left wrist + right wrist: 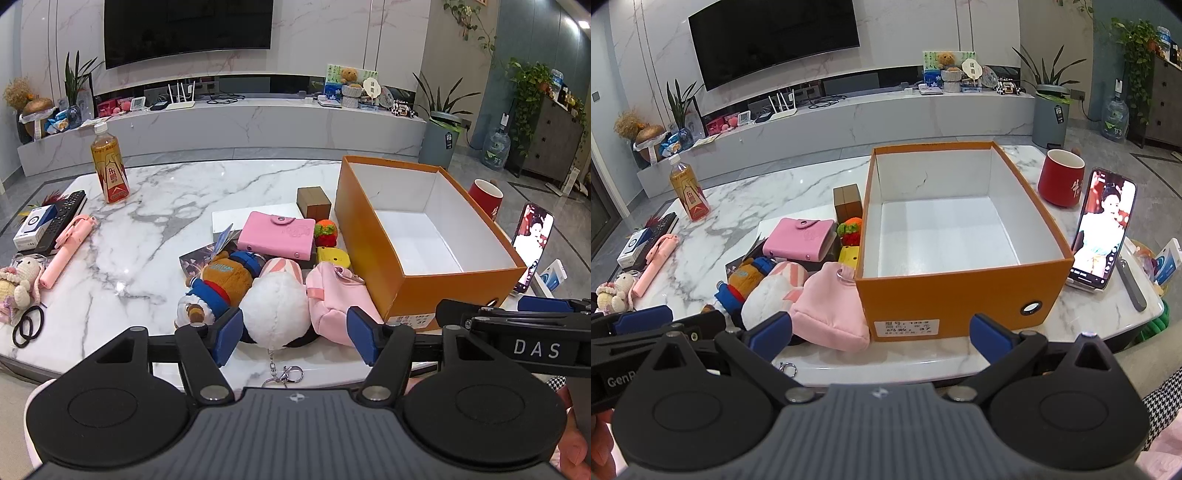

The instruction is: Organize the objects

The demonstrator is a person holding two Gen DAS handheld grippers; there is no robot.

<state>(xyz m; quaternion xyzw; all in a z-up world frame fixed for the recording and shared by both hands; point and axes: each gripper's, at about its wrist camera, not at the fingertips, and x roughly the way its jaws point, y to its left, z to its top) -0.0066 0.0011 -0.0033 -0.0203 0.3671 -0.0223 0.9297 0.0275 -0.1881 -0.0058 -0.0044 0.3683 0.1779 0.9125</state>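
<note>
On the marble table (155, 192), the white plush toy (275, 314) sits btwn the left gripper (295, 334)'s parted pads w/o touching, the right gripper (882, 330) gapes wide, holding nothing, before the empty orange shoebox (960, 288) w/ a small illegible label, and "DAS" shows on the right gripper's body.

Marble wall (314, 44) with television (188, 29) above long marble console (258, 125).
</note>
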